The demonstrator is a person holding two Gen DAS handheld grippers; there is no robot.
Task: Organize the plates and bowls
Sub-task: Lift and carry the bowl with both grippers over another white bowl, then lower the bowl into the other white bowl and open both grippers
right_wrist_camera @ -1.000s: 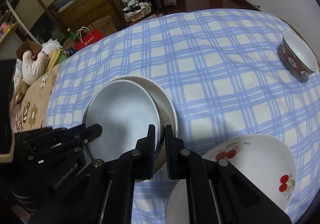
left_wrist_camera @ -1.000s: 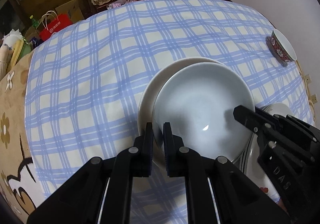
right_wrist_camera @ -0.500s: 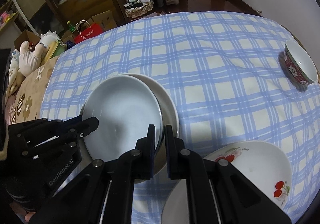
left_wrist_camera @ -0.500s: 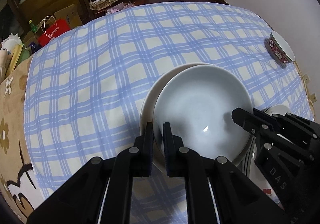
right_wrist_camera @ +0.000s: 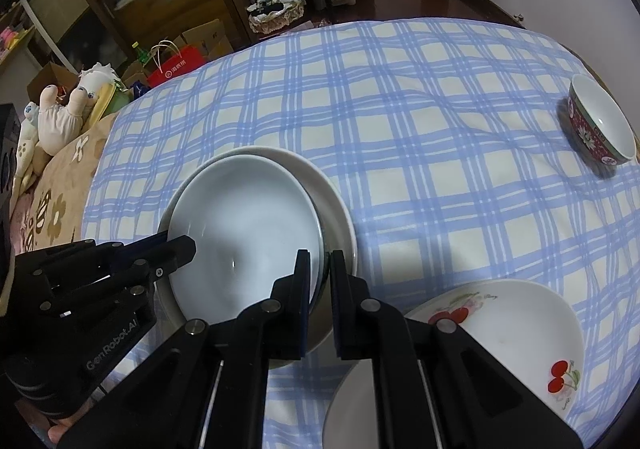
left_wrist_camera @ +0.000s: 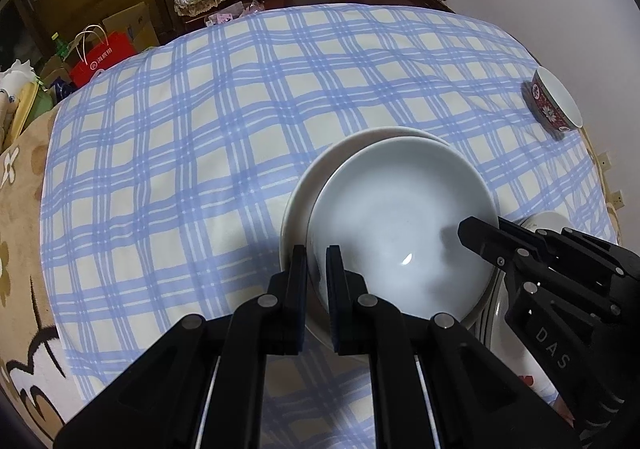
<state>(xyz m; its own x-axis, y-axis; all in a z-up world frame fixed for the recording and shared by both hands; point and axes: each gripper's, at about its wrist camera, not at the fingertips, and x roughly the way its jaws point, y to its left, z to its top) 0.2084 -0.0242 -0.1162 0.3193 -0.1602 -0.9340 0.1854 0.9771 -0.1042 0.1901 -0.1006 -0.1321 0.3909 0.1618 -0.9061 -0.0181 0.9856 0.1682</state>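
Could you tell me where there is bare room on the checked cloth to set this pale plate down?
The far half of the checked cloth is bare, bordered by the red-patterned bowl at the right edge. Left of the cream plate is bare too. The near right is crowded: cherry-print plate, both grippers clamping the pale plate.
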